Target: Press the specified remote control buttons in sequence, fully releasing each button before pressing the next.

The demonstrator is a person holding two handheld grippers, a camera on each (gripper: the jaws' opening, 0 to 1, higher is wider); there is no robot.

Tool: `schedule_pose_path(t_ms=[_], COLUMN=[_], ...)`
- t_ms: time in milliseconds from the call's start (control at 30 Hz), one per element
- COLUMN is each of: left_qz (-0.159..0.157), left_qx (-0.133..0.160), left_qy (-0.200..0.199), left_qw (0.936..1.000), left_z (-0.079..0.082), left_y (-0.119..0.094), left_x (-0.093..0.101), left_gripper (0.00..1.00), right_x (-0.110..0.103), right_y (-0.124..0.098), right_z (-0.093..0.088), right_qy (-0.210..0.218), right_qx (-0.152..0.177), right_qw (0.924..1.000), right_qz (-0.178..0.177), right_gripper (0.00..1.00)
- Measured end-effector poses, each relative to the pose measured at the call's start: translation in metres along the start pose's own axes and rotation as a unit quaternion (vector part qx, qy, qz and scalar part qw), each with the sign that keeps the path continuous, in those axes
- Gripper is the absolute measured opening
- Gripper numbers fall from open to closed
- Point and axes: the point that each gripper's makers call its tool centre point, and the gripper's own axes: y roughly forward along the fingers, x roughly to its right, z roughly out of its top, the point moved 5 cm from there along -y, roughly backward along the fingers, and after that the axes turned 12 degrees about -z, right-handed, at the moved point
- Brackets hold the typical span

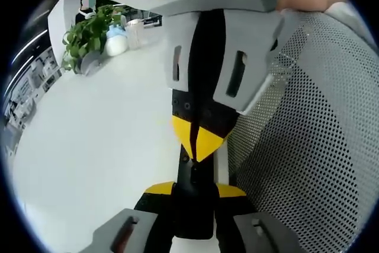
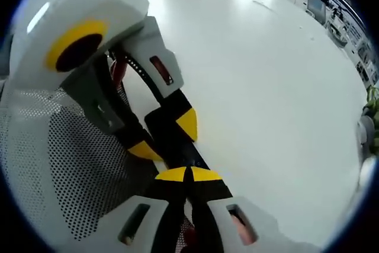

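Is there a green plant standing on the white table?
Yes, in the left gripper view a leafy green plant stands at the far side of the white table, next to a white bottle.

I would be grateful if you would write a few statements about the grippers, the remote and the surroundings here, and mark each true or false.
1. The left gripper grips the black remote between its jaws. True.
2. The right gripper has its jaws spread wide. False: its yellow tips meet, resting on the remote.
3. A leafy plant stands on the white table. True.
4. The chair beside the table has a solid wooden back. False: its back is perforated mesh.
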Motion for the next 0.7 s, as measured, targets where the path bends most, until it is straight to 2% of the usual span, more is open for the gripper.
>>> schedule_pose_path(t_ms=[200,533,700], left_qz=[-0.001,0.0,0.0], left_qx=[-0.001,0.004,0.007], left_qy=[0.0,-0.001,0.0], left_qw=[1.0,1.0,1.0], left_z=[0.0,-0.0005,-0.0008], left_y=[-0.0003,-0.0002,-0.0004], left_x=[0.0,-0.0001,-0.0002], left_gripper=[0.24,0.24,0.24], right_x=[-0.0004,0.0017,0.0008], right_y=[0.0005,0.0002,-0.0003], right_z=[0.0008,0.0007,0.0005], right_qy=[-0.021,0.01,0.009], right_qx=[0.002,-0.001,-0.001], right_qw=[0.9998,0.9999,0.9999], right_qz=[-0.002,0.006,0.008], right_gripper=[0.0,0.0,0.0])
